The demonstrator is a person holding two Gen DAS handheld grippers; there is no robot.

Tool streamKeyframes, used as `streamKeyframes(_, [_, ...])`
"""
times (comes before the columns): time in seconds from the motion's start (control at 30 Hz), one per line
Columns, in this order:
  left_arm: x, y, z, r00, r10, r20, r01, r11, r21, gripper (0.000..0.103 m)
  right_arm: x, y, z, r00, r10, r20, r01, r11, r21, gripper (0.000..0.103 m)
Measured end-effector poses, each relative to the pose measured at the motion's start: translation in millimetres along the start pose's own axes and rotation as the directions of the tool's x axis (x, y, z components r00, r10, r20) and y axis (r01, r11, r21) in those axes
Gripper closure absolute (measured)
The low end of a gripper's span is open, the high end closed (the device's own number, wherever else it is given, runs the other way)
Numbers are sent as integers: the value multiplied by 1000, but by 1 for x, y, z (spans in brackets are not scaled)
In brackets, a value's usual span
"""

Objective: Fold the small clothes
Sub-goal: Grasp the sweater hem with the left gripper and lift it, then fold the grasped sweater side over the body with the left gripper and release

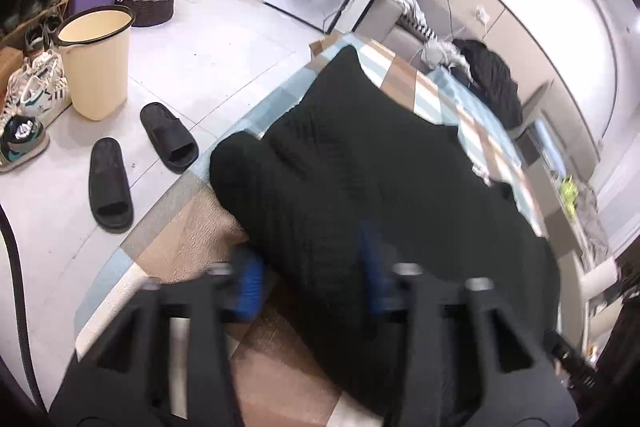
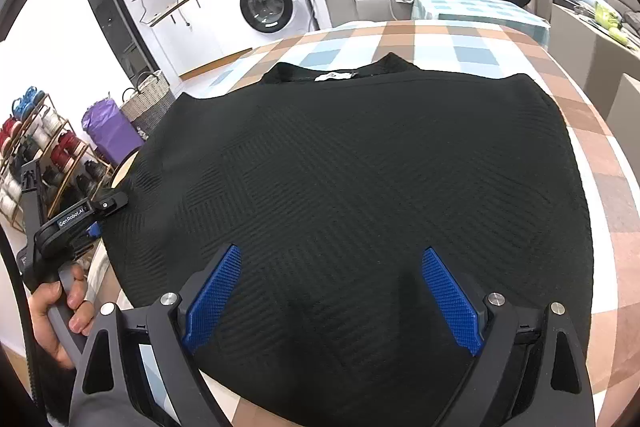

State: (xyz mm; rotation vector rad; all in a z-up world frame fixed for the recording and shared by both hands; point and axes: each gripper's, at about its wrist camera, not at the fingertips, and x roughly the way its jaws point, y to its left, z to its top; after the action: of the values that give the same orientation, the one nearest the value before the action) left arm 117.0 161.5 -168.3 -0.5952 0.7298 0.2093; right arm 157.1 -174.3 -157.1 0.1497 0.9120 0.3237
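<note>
Two grippers: both angled down over black knit garment point(image 2: 360, 187).
Garment: spread flat on checkered cloth point(image 2: 440, 39) of table.
Left gripper point(image 1: 308, 283): at garment's left edge, fingers blurred, fabric between them; grip not determinable.
Left hand point(image 2: 56, 319): wrapped around handle.
Right gripper point(image 2: 332, 295): jaws spread wide above near hem, nothing pinched.

Black ribbed sweater point(image 2: 360, 187) on brown-blue-white checked cloth point(image 2: 440, 39)

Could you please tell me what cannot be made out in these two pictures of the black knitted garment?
- Left gripper: pads motion-blurred in the left wrist view; grip on the black knitted garment unclear.
- Garment's near hem: cut off by the right wrist view's lower edge.
- White neck label: too small to read.
</note>
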Motion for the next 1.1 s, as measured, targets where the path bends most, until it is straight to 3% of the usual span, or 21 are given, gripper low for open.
streamKeyframes(0.13, [-10,-18,0,999,3,53,-8,995,95,83,-3,-3,-2,1000,-13,5,13,1000,18,9])
streamKeyframes(0.27, [-27,-61,2,992,-22,122,-15,956,292,83,-13,-8,-3,999,-25,24,24,999,40,9])
streamKeyframes(0.33, [-34,-99,0,987,-67,149,-6,896,444,83,-22,-12,-4,999,-34,38,32,998,54,9])
streamKeyframes(0.4, [-39,-143,-9,979,-157,132,52,811,582,83,-31,-16,-5,997,-43,57,39,997,72,9])
streamKeyframes(0.47, [-40,-183,-25,966,-249,66,136,711,690,83,-42,-22,-5,995,-60,76,53,994,92,9])
streamKeyframes(0.5, [-40,-196,-32,960,-277,36,169,678,715,83,-47,-25,-6,994,-74,87,65,993,103,9])
streamKeyframes(0.53, [-38,-213,-44,947,-318,-32,236,628,742,83,-53,-30,-7,991,-90,98,79,990,115,9])
streamKeyframes(0.57, [-33,-224,-54,935,-342,-96,296,598,745,83,-58,-34,-8,989,-104,104,90,988,128,9])
streamKeyframes(0.6, [-27,-233,-64,913,-362,-185,375,573,729,81,-63,-38,-9,987,-119,110,102,984,143,9])
streamKeyframes(0.67, [-15,-240,-81,834,-409,-369,547,526,652,73,-71,-48,-13,982,-150,117,128,976,176,9])
streamKeyframes(0.73, [-12,-237,-89,785,-437,-440,619,521,588,59,-78,-59,-16,978,-175,113,148,965,216,9])
streamKeyframes(0.77, [-12,-235,-91,778,-442,-446,627,526,575,52,-80,-62,-17,978,-177,112,148,962,231,9])
streamKeyframes(0.8, [-13,-229,-89,784,-442,-436,620,545,564,39,-82,-65,-18,978,-176,112,145,958,246,9])
streamKeyframes(0.97, [-11,-200,-65,854,-401,-330,520,648,557,36,-80,-62,-12,988,-108,106,80,968,237,9])
streamKeyframes(1.1, [-4,-166,-49,918,-299,-261,396,724,564,34,-69,-49,2,999,6,46,-14,986,169,9])
